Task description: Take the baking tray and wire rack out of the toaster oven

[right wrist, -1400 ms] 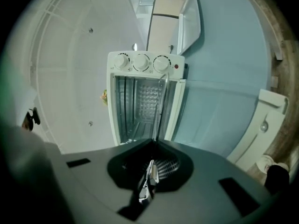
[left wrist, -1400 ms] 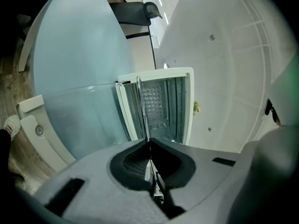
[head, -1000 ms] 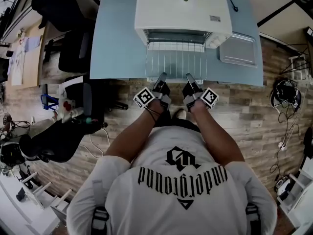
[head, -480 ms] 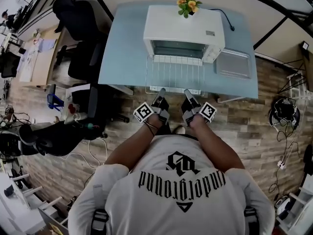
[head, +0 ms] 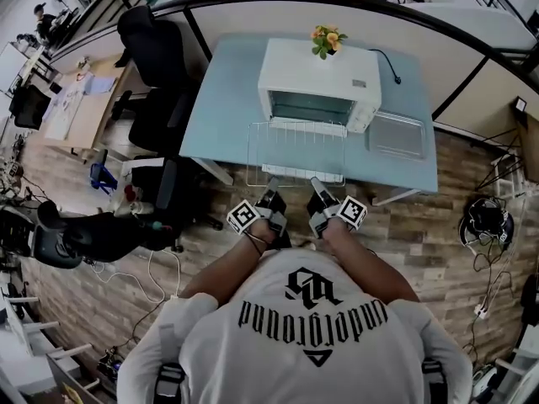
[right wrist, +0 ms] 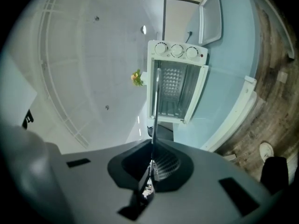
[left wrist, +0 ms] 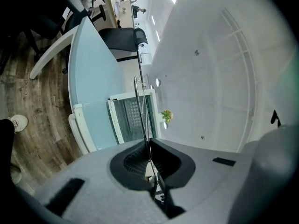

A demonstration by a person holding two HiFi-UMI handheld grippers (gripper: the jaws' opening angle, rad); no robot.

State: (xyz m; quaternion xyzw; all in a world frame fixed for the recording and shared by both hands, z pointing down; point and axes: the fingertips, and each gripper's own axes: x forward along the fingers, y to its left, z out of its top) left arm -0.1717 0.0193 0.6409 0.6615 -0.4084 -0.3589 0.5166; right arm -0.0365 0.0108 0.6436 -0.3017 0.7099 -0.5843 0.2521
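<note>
The wire rack [head: 295,151] hangs level in front of the white toaster oven [head: 320,78], out over the front edge of the pale blue table [head: 221,99]. My left gripper [head: 271,185] and right gripper [head: 315,185] are both shut on the rack's near edge, side by side. In the left gripper view the rack [left wrist: 141,108] is a thin line running from the shut left gripper [left wrist: 150,171] towards the oven [left wrist: 133,120]. The right gripper view shows the rack [right wrist: 154,104] edge-on in the shut right gripper [right wrist: 150,164], with the oven [right wrist: 176,83] open beyond. The baking tray [head: 396,135] lies on the table right of the oven.
A small potted flower [head: 327,39] stands on the oven, whose black cord [head: 389,60] trails off to the right. Black office chairs [head: 160,74] crowd the table's left side. A partition wall runs behind the table. Wood floor lies under me.
Both grippers have drawn back towards me and risen with the rack, which has slid out of the oven mouth. The head view has lifted and takes in more of the room.
</note>
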